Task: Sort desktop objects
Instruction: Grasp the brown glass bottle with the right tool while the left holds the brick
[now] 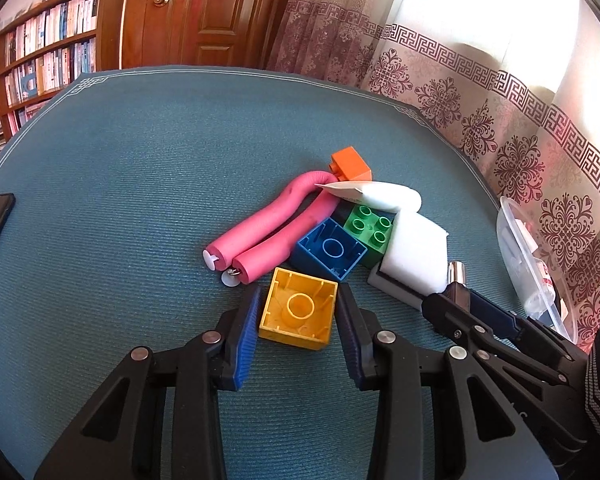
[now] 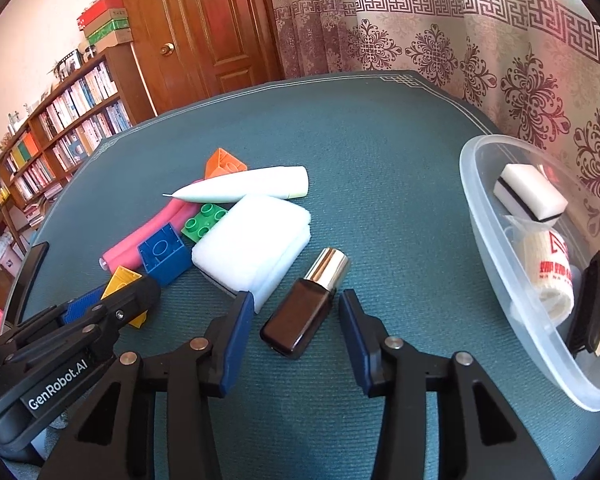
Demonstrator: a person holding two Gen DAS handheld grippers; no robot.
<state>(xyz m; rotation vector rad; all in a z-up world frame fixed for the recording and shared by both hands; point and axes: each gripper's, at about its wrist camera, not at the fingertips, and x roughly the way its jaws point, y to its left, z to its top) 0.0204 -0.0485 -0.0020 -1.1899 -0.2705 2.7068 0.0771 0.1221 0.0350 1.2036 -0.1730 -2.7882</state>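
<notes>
Counting leftward first: one pink foam curler (image 1: 268,224), four plastic bricks, with the yellow brick (image 1: 298,312) clamped in the left claw (image 1: 298,300). Rightward, the right claw (image 2: 296,308), angled downward, brackets one brown bottle (image 2: 302,308) on the worktop (image 2: 380,152), pads just clear.

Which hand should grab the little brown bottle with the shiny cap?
The right. The small brown glass bottle with the shiny metal cap lies between the right tool's open fingers, near the clear plastic tub. The left tool is already around the yellow plastic building block.
</notes>
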